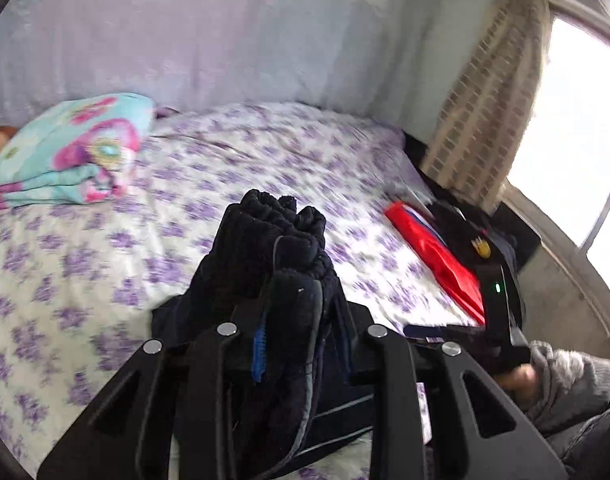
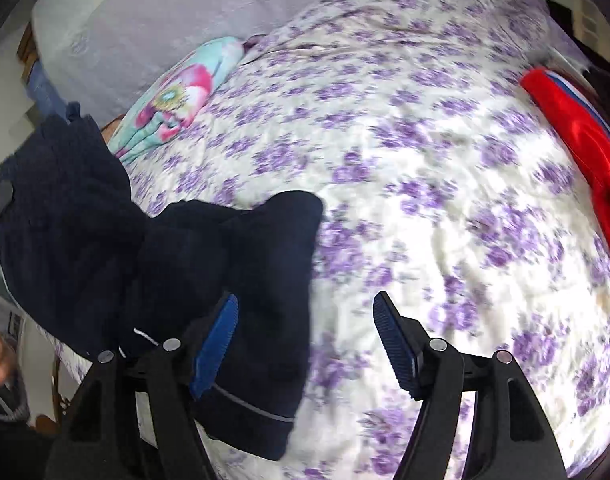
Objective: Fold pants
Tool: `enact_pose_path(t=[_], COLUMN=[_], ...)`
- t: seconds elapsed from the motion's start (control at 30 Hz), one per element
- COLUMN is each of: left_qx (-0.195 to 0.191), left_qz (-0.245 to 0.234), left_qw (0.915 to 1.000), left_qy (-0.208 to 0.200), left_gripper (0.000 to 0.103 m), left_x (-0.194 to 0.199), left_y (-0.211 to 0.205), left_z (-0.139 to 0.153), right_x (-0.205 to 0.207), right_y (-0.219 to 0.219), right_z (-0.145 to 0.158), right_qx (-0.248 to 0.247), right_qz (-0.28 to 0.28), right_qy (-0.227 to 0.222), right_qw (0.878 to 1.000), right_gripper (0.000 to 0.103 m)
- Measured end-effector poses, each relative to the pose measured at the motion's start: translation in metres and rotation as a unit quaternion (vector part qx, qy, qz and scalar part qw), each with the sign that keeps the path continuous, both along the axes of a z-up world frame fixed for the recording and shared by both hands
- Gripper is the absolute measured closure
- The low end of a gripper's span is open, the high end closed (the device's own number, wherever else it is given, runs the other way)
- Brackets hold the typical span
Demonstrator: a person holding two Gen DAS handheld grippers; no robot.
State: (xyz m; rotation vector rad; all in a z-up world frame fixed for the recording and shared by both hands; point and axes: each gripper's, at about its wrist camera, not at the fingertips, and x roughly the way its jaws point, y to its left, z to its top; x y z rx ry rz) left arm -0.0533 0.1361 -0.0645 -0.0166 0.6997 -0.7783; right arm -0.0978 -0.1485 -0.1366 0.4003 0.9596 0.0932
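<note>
- A thick wad of dark pants [image 1: 281, 248] is pinched in the left gripper [image 1: 289, 320], lifted above the purple-flowered bedspread [image 1: 105, 280]; the rest of the garment trails down toward the near left of the bed.
- The right gripper [image 2: 305, 344] stands wide apart, nothing between its blue pads [image 2: 219, 340], though the left pad sits against the hanging cloth.
- Risk, as judged here: with only one bunched hold, layers may slide out or the fold skew, since the free legs drag unsupported.
- A red garment [image 2: 577, 152] lies at the far right.
</note>
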Motion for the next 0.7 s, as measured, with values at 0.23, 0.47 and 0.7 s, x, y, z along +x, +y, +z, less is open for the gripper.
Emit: enact_pose_path(t=[0.23, 0.47, 0.7], left_qx=[0.076, 0.01, 0.11], left_qz=[-0.158, -0.053, 0.031], left_qw=[0.9762, 0.9845, 0.9646], left_qy=[0.127, 0.167, 0.238], left_gripper=[0.063, 0.029, 0.029], left_x=[-0.006, 0.029, 0.041], left_y=[-0.099, -0.015, 0.041], left_z=[-0.094, -0.059, -0.13], right_x=[-0.019, -0.007, 0.039], right_y=[-0.069, -0.017, 0.063], right_z=[-0.018, 0.031, 0.033], right_qx=[0.042, -0.018, -0.102], right_qz=[-0.081, 0.014, 0.108], right_qy=[0.018, -0.075, -0.057], right_qw=[0.996, 0.997, 0.987], right_gripper=[0.033, 0.033, 0.033])
